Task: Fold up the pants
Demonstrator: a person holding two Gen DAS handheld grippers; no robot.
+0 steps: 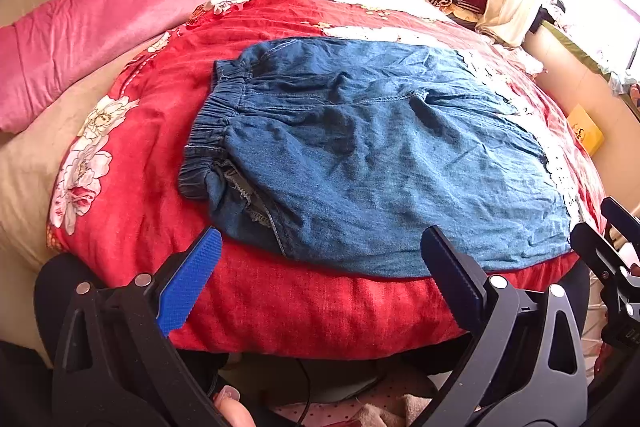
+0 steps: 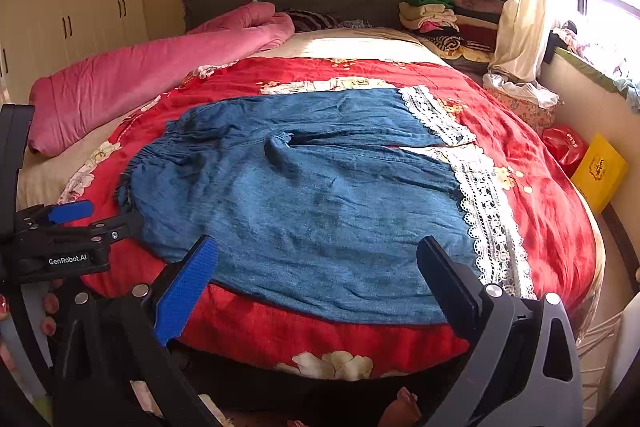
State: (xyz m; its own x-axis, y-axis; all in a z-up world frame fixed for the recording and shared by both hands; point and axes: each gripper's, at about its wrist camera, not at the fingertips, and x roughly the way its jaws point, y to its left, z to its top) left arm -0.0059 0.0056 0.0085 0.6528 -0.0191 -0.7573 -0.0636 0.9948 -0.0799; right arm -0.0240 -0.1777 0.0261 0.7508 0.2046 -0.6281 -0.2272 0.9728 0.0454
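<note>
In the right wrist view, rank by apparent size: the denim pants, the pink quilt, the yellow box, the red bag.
1. denim pants, nearest the camera, which inflates them
2. pink quilt
3. yellow box and red bag: they look alike, and the box partly hides the bag, so unranked

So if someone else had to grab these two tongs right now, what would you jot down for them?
Left tongs: open, empty, hovering at the near bed edge by the waistband end.
Right tongs: open, empty, hovering at the near edge by the lace hems.
Pants: spread flat on the red quilt, waistband to the left, lace hems to the right, legs side by side.
Done: laid out, no fold visible.
Left: all the folding.
</note>
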